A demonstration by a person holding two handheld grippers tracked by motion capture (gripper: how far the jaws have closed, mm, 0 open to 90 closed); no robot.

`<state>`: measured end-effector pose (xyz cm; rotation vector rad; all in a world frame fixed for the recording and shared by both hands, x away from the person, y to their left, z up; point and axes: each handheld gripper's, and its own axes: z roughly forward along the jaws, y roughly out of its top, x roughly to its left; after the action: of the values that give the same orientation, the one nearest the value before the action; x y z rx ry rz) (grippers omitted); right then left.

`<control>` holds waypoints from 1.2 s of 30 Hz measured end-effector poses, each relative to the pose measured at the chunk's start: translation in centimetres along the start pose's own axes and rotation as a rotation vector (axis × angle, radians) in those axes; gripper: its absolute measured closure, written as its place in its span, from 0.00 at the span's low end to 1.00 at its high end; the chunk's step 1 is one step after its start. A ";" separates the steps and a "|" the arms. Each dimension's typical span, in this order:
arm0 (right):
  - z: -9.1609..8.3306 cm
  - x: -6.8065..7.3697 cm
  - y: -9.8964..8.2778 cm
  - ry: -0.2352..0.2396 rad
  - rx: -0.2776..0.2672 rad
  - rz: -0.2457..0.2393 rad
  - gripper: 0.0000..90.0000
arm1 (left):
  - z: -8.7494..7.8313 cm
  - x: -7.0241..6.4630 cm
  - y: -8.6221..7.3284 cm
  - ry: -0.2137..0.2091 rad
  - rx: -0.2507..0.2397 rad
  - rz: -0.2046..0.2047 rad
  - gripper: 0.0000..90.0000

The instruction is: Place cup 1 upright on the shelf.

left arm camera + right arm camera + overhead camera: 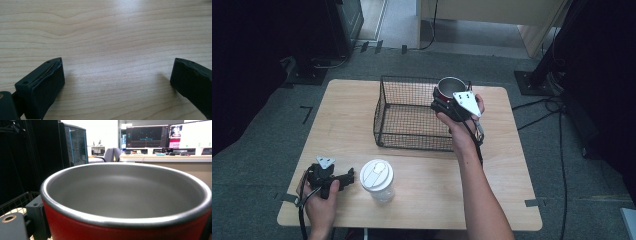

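Right tool (443, 100) holds the red cup (450, 88) upright, mouth facing up.

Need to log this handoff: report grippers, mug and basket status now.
Right gripper shut on red mug, over wire basket far right corner. Left gripper open, low over table. White-lidded jar stands clear.

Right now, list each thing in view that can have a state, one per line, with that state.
Red cup: upright, empty, held in the right tongs over the basket's far right corner.
Wire basket: upright on the table, nothing in it.
Tumbler: upright on the table, white lid on.
Right tongs: shut on the cup.
Left tongs: open, nothing between them, low over the table.
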<state>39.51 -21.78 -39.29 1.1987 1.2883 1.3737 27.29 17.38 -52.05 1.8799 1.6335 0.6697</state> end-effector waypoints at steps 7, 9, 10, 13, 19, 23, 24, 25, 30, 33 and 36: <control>1.2 -0.4 -1.0 -0.010 0.025 -0.002 0.08 | 0.0 0.0 0.0 0.000 0.000 0.000 0.00; 1.6 -0.5 -1.4 -0.012 0.038 -0.003 0.08 | 0.0 0.0 0.0 0.000 0.000 0.000 0.00; 1.7 -0.5 -1.6 -0.014 0.045 -0.001 0.08 | 0.0 0.0 0.0 0.000 0.000 0.000 0.00; 2.1 -0.5 -2.0 -0.011 0.059 0.005 0.08 | 0.0 0.0 0.0 0.000 0.000 0.000 0.00; 2.9 -0.4 -2.6 -0.003 0.094 -0.011 0.08 | 0.0 0.0 0.0 0.000 0.000 0.000 0.00; 3.4 -0.2 -3.0 -0.003 0.123 0.021 0.08 | 0.0 0.0 0.0 0.000 0.000 0.000 0.00; 3.5 -0.2 -3.1 -0.014 0.133 0.029 0.08 | 0.0 0.0 0.0 0.000 0.000 0.000 0.00; 3.7 -0.2 -3.3 -0.026 0.142 0.031 0.08 | 0.0 0.0 0.0 0.000 0.000 0.000 0.00; 4.2 -0.1 -3.9 -0.013 0.177 0.025 0.08 | 0.0 0.0 0.0 0.000 0.000 0.000 0.00; 4.4 0.3 -4.2 0.004 0.199 0.017 0.08 | 0.0 0.0 0.0 0.000 0.000 0.000 0.00; 4.8 0.4 -4.4 0.006 0.208 0.019 0.08 | 0.0 0.0 0.0 0.000 0.000 0.000 0.00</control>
<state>44.08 -20.30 -43.68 1.3496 1.4552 1.2812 27.29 17.38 -52.05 1.8801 1.6334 0.6697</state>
